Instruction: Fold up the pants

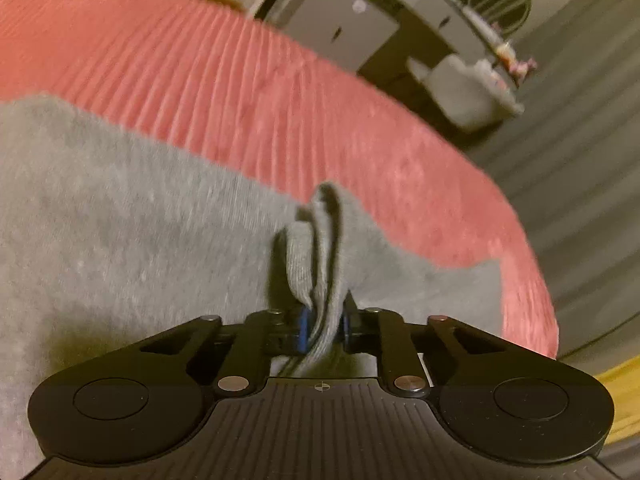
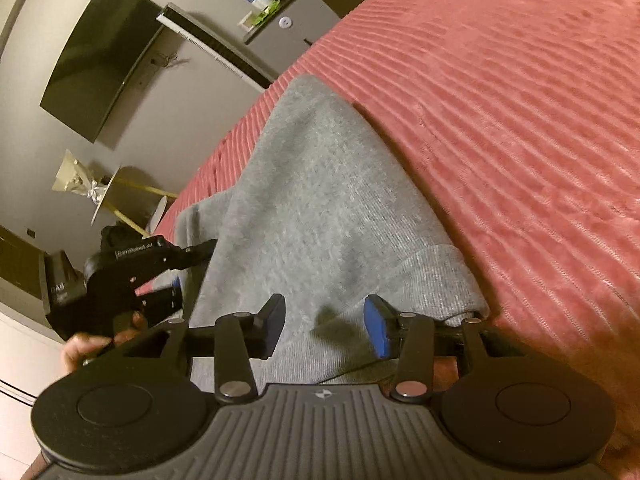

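Note:
Grey pants [image 1: 120,220] lie on a red ribbed bedspread [image 1: 240,92]. My left gripper [image 1: 323,330] is shut on a bunched fold of the pants' edge, which stands up between its blue pads. In the right wrist view the pants [image 2: 320,184] stretch away over the bedspread [image 2: 520,100], with the ribbed waistband [image 2: 432,284] nearest. My right gripper [image 2: 326,326] is open, its fingers on either side of the waistband cloth. The left gripper [image 2: 176,276] shows at the left, at the pants' edge, held by a hand.
The bed's edge curves down to a grey floor [image 1: 580,180]. Grey cabinets with small items on top [image 1: 360,20] stand beyond the bed. A dark wall television [image 2: 100,56] and a small round table [image 2: 116,196] are in the right wrist view.

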Demonstrator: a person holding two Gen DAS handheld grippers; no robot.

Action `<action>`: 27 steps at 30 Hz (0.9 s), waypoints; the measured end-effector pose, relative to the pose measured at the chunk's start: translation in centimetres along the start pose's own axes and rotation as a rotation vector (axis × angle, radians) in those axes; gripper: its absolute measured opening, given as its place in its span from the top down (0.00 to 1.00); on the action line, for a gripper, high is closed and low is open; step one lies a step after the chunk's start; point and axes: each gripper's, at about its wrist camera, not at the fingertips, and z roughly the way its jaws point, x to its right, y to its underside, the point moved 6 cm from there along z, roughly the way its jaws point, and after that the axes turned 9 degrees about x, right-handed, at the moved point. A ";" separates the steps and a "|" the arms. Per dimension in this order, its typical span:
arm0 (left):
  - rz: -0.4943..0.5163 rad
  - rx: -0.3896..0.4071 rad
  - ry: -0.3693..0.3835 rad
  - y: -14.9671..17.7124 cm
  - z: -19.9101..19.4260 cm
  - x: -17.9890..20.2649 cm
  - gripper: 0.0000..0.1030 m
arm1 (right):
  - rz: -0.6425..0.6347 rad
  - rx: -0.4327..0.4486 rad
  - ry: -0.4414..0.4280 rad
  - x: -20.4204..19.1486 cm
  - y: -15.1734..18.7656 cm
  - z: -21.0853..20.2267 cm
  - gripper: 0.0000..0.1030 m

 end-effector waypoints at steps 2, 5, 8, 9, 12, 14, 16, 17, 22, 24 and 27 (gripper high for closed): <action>0.062 0.038 0.011 -0.7 -1.6 0.9 0.85 | -0.014 0.000 0.000 -0.3 0.1 -0.3 0.57; 0.120 0.066 0.035 -2.0 -4.1 1.4 0.85 | -0.051 -0.003 0.002 -1.0 0.3 -0.7 0.53; 0.177 0.085 -0.005 -3.3 -5.6 0.7 0.85 | -0.099 -0.013 -0.008 -2.1 0.6 -0.9 0.51; 0.223 0.102 -0.056 -3.6 -6.0 0.4 0.85 | -0.109 -0.016 -0.015 -2.5 0.7 -1.0 0.51; 0.232 0.086 -0.169 -3.6 -5.8 -1.5 0.74 | -0.112 -0.043 -0.060 -3.4 1.2 -1.1 0.51; 0.201 0.100 -0.233 -3.2 -6.2 -3.0 0.68 | -0.116 -0.049 -0.063 -3.8 1.4 -0.9 0.51; 0.172 0.099 -0.236 -2.2 -7.2 -3.8 0.35 | -0.123 -0.036 -0.041 -3.6 1.3 -1.1 0.51; 0.139 0.068 -0.193 -1.3 -7.8 -4.1 0.30 | -0.109 -0.032 -0.046 -3.6 1.2 -1.3 0.51; -0.029 -0.111 -0.079 5.3 -9.0 -5.9 0.28 | 0.008 -0.035 -0.049 -2.2 1.2 -2.1 0.51; -0.033 -0.109 -0.074 6.7 -9.5 -6.2 0.28 | 0.033 -0.034 -0.047 -1.7 1.2 -2.4 0.50; -0.106 -0.119 -0.002 6.6 -9.9 -5.6 0.21 | 0.071 -0.015 -0.039 -1.2 1.3 -3.0 0.41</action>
